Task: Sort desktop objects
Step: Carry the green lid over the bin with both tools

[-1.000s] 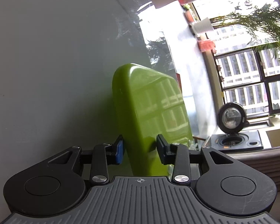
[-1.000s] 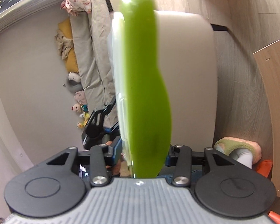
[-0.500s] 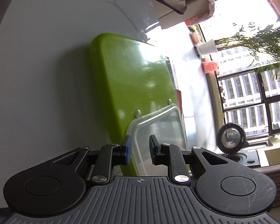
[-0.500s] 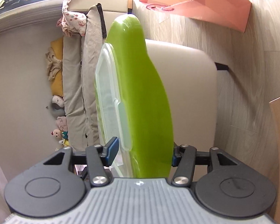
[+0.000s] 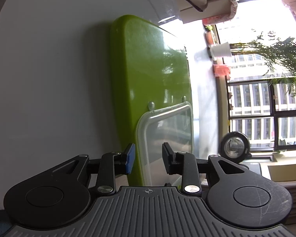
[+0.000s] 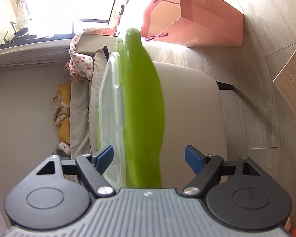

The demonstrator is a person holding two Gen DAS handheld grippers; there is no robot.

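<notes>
While both opening grippers straddle it unpressed, green tray (image 5: 148, 83) stands edgewise.

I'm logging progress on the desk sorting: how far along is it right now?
Done: the lid sits flat against the green tray, which appears to rest on the white table. In hand: left gripper and right gripper both straddle the pair, jaws opening, seemingly releasing it. Left: withdrawing; other desk items aren't in view.

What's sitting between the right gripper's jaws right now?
In the right wrist view, the green tray and the clear lid against it stand edge-on between the opening jaws of the right gripper, neither pad pressing.
</notes>
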